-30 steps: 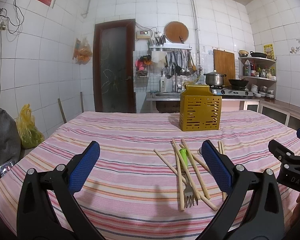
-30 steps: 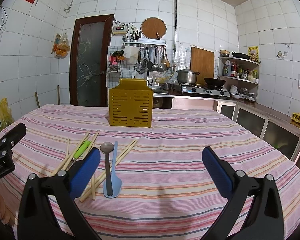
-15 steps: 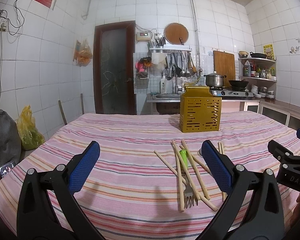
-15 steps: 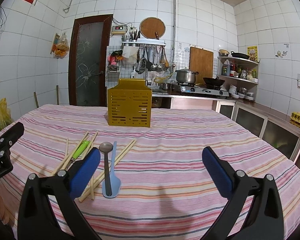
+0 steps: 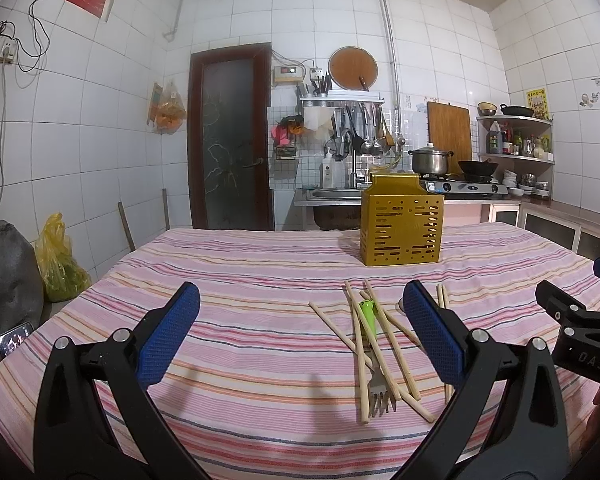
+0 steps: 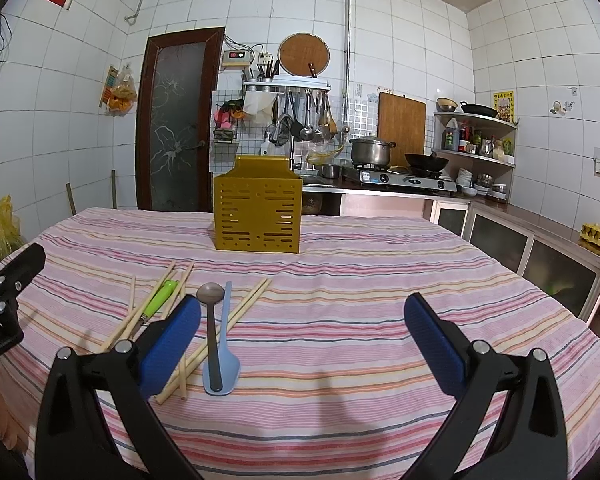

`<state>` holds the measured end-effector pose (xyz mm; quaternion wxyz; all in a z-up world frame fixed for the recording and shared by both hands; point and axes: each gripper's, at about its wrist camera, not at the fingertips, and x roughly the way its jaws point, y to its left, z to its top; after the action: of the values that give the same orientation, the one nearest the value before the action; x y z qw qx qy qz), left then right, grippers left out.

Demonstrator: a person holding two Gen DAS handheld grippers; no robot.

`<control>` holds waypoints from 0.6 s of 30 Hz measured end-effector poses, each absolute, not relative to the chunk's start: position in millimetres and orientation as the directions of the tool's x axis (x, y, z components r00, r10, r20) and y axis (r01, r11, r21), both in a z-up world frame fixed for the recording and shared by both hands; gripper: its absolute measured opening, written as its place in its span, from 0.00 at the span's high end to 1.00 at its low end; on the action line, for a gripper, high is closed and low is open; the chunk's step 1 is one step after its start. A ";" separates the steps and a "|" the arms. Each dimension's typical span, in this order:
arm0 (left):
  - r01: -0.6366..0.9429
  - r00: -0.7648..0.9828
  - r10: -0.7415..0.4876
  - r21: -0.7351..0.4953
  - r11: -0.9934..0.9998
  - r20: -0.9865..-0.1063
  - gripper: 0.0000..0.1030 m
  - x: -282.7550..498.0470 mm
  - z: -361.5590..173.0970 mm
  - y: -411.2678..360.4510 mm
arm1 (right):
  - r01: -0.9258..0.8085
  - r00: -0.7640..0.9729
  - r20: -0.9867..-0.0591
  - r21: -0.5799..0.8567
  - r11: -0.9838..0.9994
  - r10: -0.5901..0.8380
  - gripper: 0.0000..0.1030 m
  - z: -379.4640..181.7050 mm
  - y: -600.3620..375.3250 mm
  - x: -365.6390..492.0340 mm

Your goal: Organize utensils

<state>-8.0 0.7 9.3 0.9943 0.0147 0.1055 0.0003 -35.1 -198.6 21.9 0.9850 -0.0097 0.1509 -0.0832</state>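
Note:
A yellow perforated utensil holder [image 5: 401, 225] [image 6: 257, 209] stands upright on the striped tablecloth. In front of it lie several wooden chopsticks [image 5: 388, 336] [image 6: 236, 316], a green-handled fork [image 5: 369, 318] [image 6: 160, 298], a dark spoon [image 6: 212, 320] and a light blue spatula [image 6: 222, 356]. My left gripper [image 5: 300, 332] is open and empty, low over the near table, left of the pile. My right gripper [image 6: 300, 332] is open and empty, right of the pile. Each gripper shows at the edge of the other's view.
The table is covered by a pink striped cloth [image 5: 240, 280]. Behind it are a sink counter, a stove with a pot [image 6: 371, 151], corner shelves and a dark door [image 5: 230, 140]. A yellow bag [image 5: 58, 264] and a grey bundle sit left of the table.
Both grippers have drifted very slightly; the utensils and the holder have not moved. Both stay open.

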 end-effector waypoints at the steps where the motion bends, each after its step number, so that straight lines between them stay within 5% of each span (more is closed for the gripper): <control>1: 0.002 0.978 0.004 0.029 1.000 -0.210 0.05 -8.0 9.3 0.7 | 0.161 0.940 -0.296 -0.043 0.986 -0.167 0.04 21.8 -198.7 -34.8; 18: 0.004 0.979 0.002 0.029 1.000 -0.205 0.05 -10.0 9.3 0.1 | 0.169 0.938 -0.298 -0.045 0.985 -0.175 0.04 19.4 -201.6 -38.4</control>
<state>-10.0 0.1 9.3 0.9946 0.0149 0.1029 -0.0006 -38.4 -201.6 19.4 0.9845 -0.0093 0.1520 -0.0875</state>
